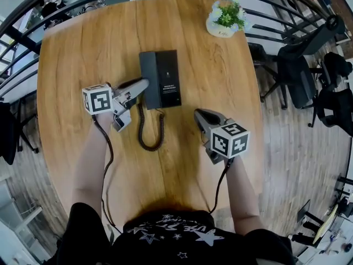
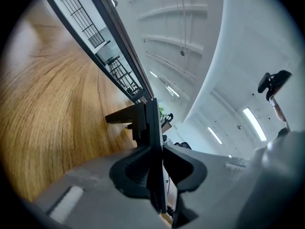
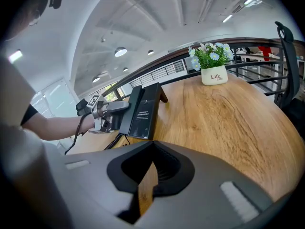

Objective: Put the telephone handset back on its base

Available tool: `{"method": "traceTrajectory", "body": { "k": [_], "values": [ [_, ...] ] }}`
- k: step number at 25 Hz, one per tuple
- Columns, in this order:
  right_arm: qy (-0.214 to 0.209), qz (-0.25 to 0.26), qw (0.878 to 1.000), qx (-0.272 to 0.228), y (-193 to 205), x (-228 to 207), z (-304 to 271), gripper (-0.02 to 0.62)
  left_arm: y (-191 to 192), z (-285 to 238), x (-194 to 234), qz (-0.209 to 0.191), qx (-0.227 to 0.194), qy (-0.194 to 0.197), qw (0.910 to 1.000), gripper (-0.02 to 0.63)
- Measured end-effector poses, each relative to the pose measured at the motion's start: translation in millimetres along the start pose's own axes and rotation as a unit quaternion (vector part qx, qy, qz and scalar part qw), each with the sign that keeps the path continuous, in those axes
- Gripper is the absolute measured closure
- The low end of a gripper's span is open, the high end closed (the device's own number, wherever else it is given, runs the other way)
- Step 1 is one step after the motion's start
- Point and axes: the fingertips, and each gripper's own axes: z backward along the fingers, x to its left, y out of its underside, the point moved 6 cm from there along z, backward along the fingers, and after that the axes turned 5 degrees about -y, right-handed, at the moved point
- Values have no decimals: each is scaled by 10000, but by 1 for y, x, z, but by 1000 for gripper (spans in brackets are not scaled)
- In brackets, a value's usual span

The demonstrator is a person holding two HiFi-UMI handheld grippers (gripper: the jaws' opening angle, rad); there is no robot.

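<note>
Left gripper view – the left gripper [image 2: 153,151] has its jaws clamped on the handset's [image 2: 151,123] thin edge, likely to seat it on the base [image 1: 168,79] just ahead. The right gripper [image 3: 151,149] has its jaws closed and empty – idle over the counter [image 3: 228,118].

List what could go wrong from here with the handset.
The handset may sit askew on the base; that is worth checking before the left hand-held gripper lets go. The cord loops close beside that gripper and could snag it on the way out, dragging the handset off.
</note>
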Motion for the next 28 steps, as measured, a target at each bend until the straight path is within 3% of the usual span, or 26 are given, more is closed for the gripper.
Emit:
{"method": "traceTrajectory", "body": {
  "k": [7, 12, 22, 28],
  "values": [
    [-18, -54, 10000, -56, -2, 1, 2, 595, 3, -1, 5, 59, 161, -345, 9993, 520],
    [-33, -58, 9999, -93, -4, 4, 4, 595, 0, -2, -1, 73, 139, -382, 9991, 517],
    [-77, -33, 9998, -159, -5, 10, 12, 595, 0, 3, -1, -134, 177, -1173, 9929, 434],
    [-137, 96, 9996, -237, -10, 24, 23, 595, 2, 19, -22, -35, -52, -1227, 9924, 420]
  ]
}}
